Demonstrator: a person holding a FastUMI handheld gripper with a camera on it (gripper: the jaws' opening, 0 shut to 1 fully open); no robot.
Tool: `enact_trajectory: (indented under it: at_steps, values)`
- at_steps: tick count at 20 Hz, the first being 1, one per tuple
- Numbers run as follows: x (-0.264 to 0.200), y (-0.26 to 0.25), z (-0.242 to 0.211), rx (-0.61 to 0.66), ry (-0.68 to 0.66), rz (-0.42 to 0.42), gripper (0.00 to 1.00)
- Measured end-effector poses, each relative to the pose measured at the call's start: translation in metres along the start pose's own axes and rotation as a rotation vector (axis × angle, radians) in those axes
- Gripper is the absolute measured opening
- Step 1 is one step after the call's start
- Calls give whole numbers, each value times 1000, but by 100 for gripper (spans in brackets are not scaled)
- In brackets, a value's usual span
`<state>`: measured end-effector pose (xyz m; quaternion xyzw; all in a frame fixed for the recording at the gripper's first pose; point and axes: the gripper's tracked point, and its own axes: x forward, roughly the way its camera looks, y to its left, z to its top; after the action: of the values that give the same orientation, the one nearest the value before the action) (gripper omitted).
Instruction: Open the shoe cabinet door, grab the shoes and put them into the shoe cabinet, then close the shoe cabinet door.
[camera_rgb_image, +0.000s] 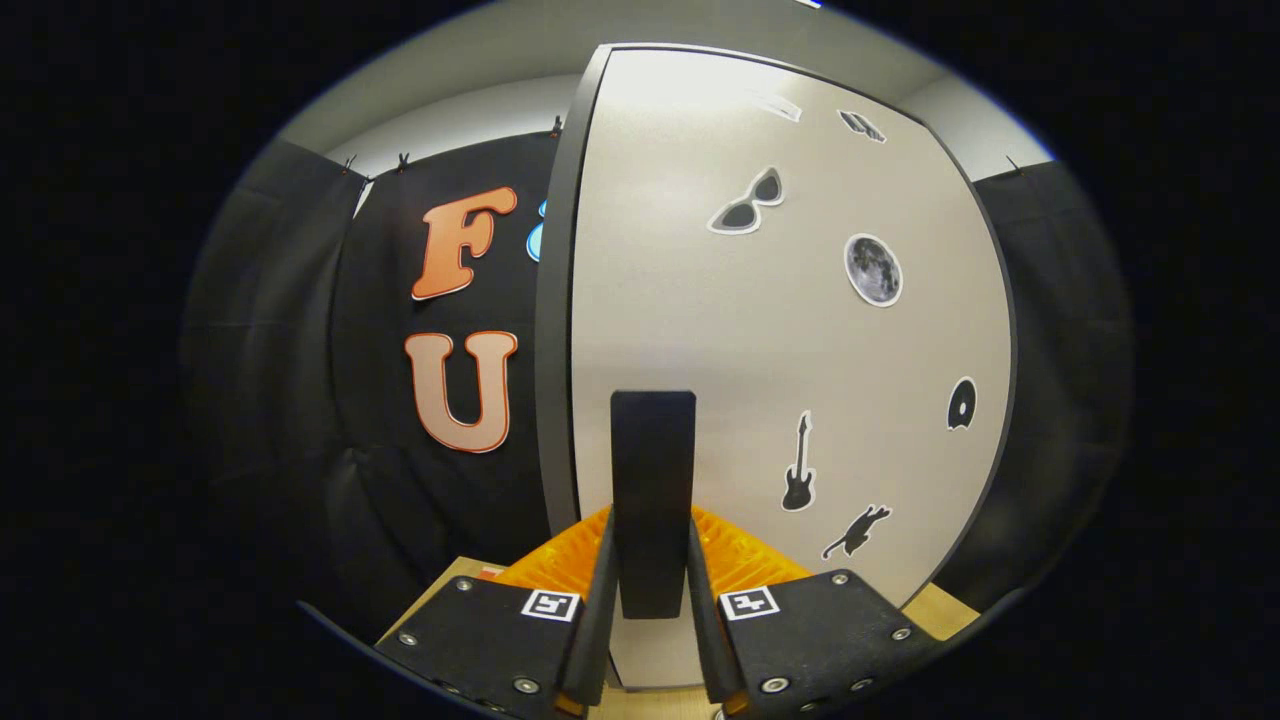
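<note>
The shoe cabinet's pale door (780, 340) stands upright right in front of me, dotted with small dark stickers such as sunglasses, a moon, a guitar and a cat. Its dark side edge (556, 330) runs down the left. A black vertical handle (653, 470) sits low on the door. My gripper (651, 600) is shut on that handle, one finger pressing each side of it. I cannot tell from here whether the door is ajar. What lies behind the door is hidden.
A light wooden surface (440, 592) shows below the cabinet on both sides of my fingers. The booth's black cloth wall (390, 480) hangs to the left and right of the cabinet, with a pale ceiling above.
</note>
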<state>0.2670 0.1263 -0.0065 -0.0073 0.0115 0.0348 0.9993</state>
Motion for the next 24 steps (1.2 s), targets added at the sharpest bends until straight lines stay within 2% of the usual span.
enact_trajectory:
  at_steps: [4, 9, 12, 14, 24]
  values:
    - [-11, 1, 1, 7, 7, 26, 31]
    - [-47, -4, 7, 42, -4, 68, 24]
    - [-64, -17, 6, 35, 8, 47, 24]
    - [-78, -24, 4, 41, 24, 31, 19]
    - [-124, -77, 0, 19, 23, -89, 18]
